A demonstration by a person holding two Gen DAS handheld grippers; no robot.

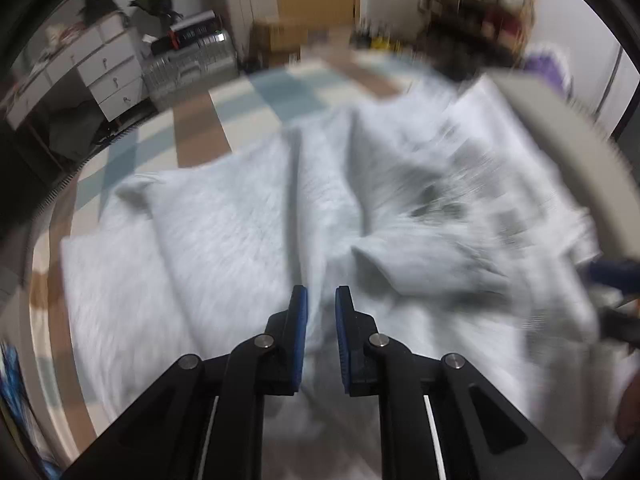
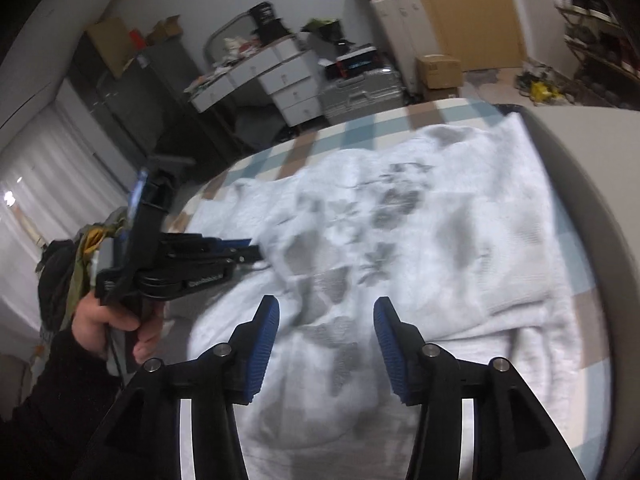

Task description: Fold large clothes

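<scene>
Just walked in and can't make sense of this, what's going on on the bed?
A person is folding a large white garment with a grey leaf print, spread rumpled on a checked bedsheet. They hold a two-finger gripper in each hand. The left gripper has its jaws nearly together over a ridge of the cloth; whether it pinches the fabric is unclear. The right gripper hangs open above the printed area, holding nothing. The left hand shows in the right wrist view.

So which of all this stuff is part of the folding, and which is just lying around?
Part of the job:
pale garment
left hand-held gripper
right hand-held gripper
checked bedcover

Lying about:
white drawers
silver suitcase
cardboard box
</scene>
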